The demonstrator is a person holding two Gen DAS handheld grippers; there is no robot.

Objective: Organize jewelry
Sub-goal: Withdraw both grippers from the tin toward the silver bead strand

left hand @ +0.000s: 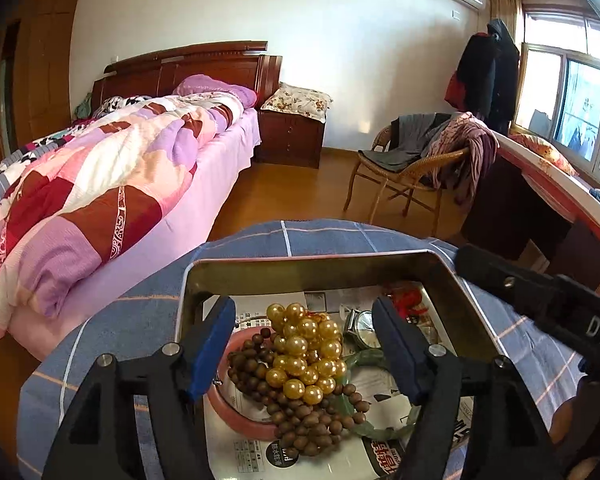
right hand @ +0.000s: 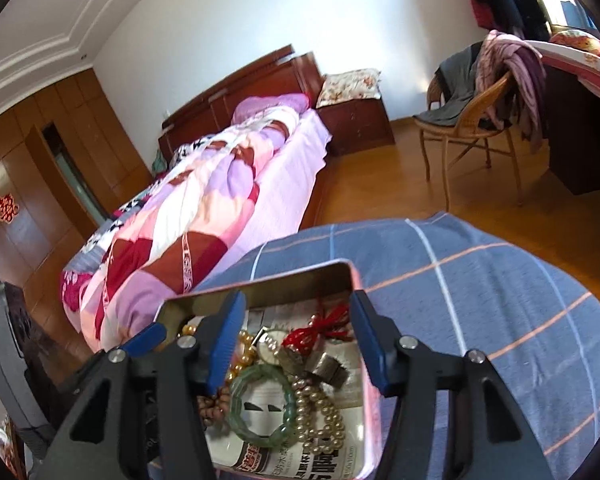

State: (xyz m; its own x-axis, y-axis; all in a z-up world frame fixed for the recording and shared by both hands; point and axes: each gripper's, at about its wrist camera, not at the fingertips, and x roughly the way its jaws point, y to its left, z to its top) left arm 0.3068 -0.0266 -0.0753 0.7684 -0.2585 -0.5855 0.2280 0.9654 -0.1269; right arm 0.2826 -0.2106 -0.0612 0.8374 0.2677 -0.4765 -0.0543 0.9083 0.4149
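On checked-cloth counter (left hand: pixel 332 236): metal tin (left hand: pixel 312 266) holds gold bead strand (left hand: pixel 306 354), brown bead strand (left hand: pixel 296 420), green bangle (right hand: pixel 264 404), watch (left hand: pixel 362 326), red cord (right hand: pixel 324 326). Left hand-held gripper (left hand: pixel 304 350) and right hand-held gripper (right hand: pixel 296 346) both spread, over tin, gripping nothing.

Bright daylight from the window (left hand: pixel 568 108), fisheye-bent edges, right-wrist view slightly blurred

Your right gripper (right hand: pixel 298 340) hangs over the metal tin (right hand: pixel 260 280), its blue fingers (right hand: pixel 370 340) spread wide with nothing between them. Below lie a green bangle (right hand: pixel 262 404), a small-pearl strand (right hand: pixel 324 416) and red cord (right hand: pixel 320 328) on the tin's newspaper lining (right hand: pixel 268 468).
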